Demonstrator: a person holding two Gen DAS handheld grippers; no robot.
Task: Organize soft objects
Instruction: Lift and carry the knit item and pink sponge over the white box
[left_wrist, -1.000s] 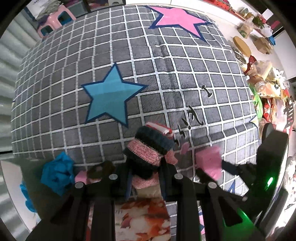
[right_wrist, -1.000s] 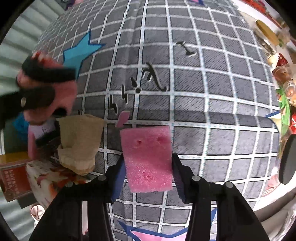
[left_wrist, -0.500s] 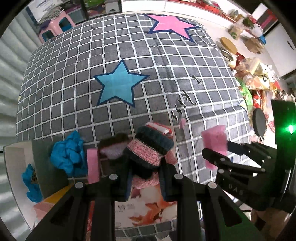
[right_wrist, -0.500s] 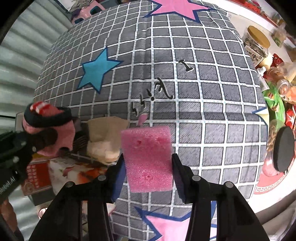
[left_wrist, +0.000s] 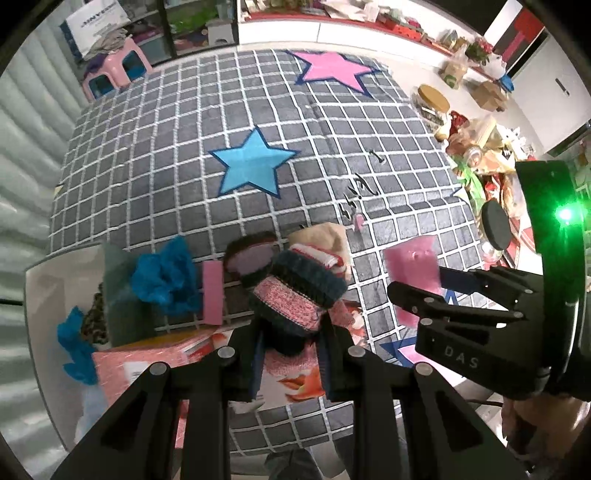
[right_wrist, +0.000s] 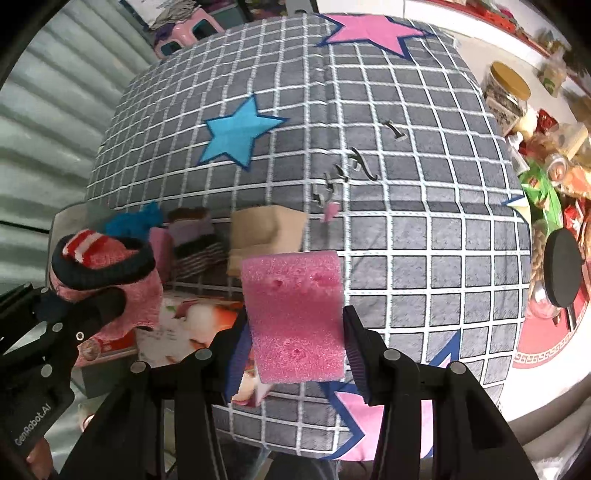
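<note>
Lifting both loads off the quilt (left_wrist: 155, 155): we have raised the left gripper (left_wrist: 291, 354), clamped on the sock (left_wrist: 295, 291), and the right gripper (right_wrist: 295, 350), clamped on the sponge (right_wrist: 295, 317); the box (left_wrist: 155, 354) at seven o'clock likely comes next.

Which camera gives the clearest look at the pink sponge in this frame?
The right wrist view: the pink sponge fills the centre, clamped between the right gripper fingers, its pitted face plain. The left wrist view shows it small and side-on at the right, partly hidden by that gripper; there the left gripper holds a knitted sock.
</note>
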